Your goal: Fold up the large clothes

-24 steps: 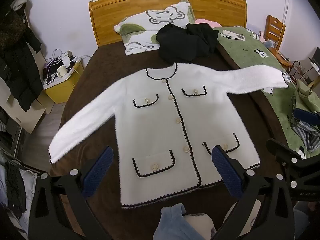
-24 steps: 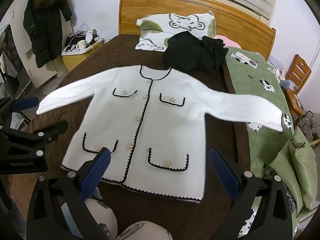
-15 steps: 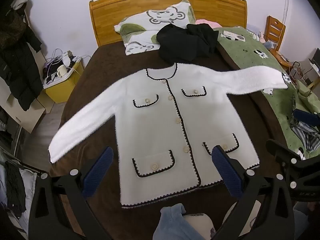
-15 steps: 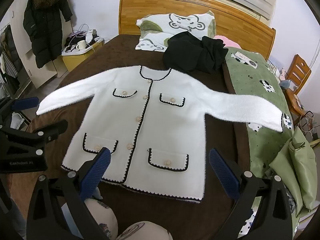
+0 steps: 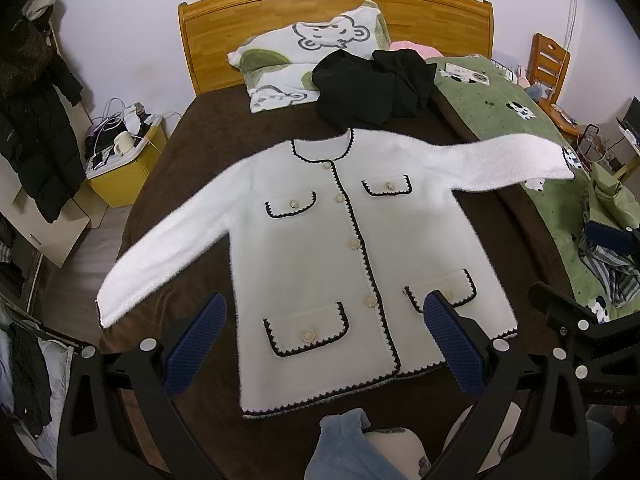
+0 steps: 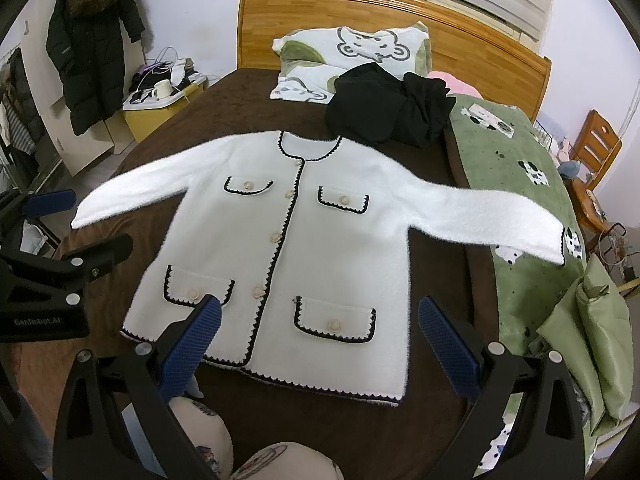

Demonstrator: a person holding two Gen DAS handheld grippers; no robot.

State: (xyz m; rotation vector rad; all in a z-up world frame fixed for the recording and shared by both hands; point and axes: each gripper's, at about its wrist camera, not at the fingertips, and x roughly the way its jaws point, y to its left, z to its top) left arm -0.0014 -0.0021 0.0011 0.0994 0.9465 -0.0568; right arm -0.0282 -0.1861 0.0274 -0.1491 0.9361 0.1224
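A white fuzzy cardigan [image 5: 340,240] with black trim, buttons and several pockets lies flat, front up, on the brown bed [image 5: 200,136], both sleeves spread out. It also shows in the right wrist view [image 6: 320,236]. My left gripper [image 5: 324,344] is open and empty, held above the cardigan's hem. My right gripper [image 6: 316,344] is open and empty, also above the hem. The left gripper [image 6: 52,240] shows at the left edge of the right wrist view.
A black garment [image 5: 372,84] lies heaped near the collar, with cartoon pillows [image 5: 308,52] and a wooden headboard [image 5: 332,4] behind. A green blanket [image 5: 520,128] covers the bed's right side, under the right sleeve cuff. A yellow box [image 5: 124,168] stands left of the bed.
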